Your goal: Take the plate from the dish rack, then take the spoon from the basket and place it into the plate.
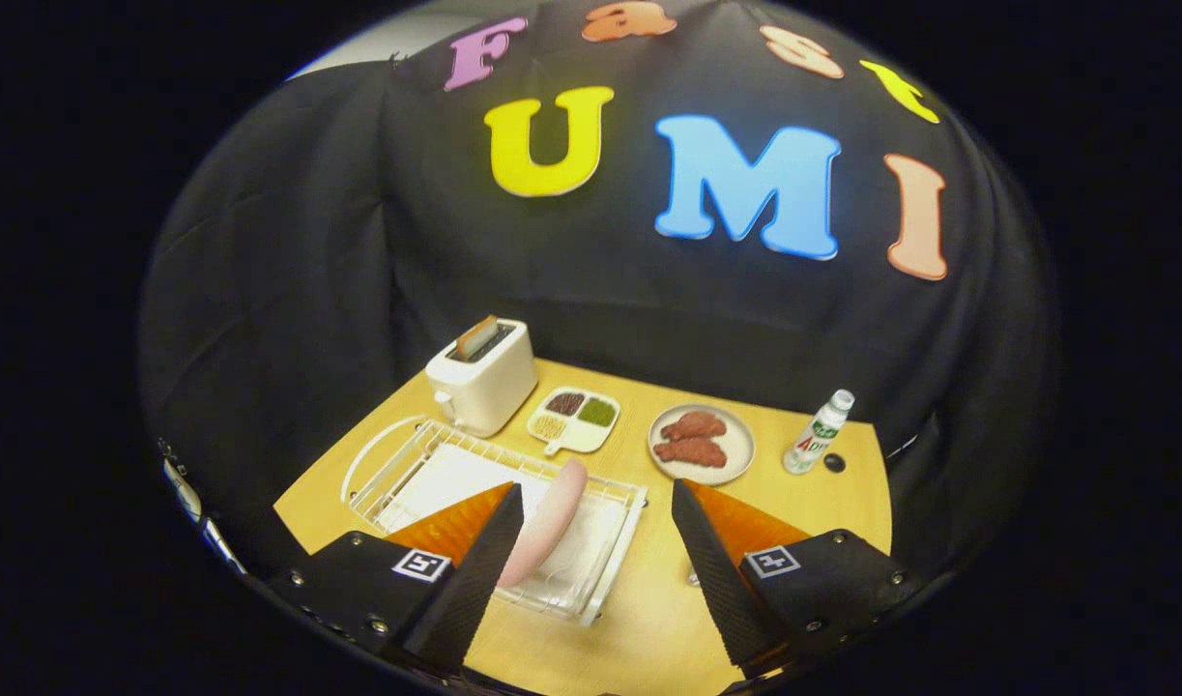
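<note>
A pale pink plate (549, 520) stands on its edge in the white wire dish rack (412, 462) on the wooden table. My gripper (598, 491) hovers above the rack's near end, open wide with nothing between its fingers. The plate's rim runs along the inner side of the left finger (475, 570), and that finger hides the plate's near end. The right finger (721, 570) hangs over bare table to the right of the rack.
Beyond the rack stand a white toaster (482, 377) with a slice of bread in it, a small divided dish (573, 418) of foods, a plate of meat pieces (701, 443), and a small bottle (820, 432) beside a black dot (835, 463).
</note>
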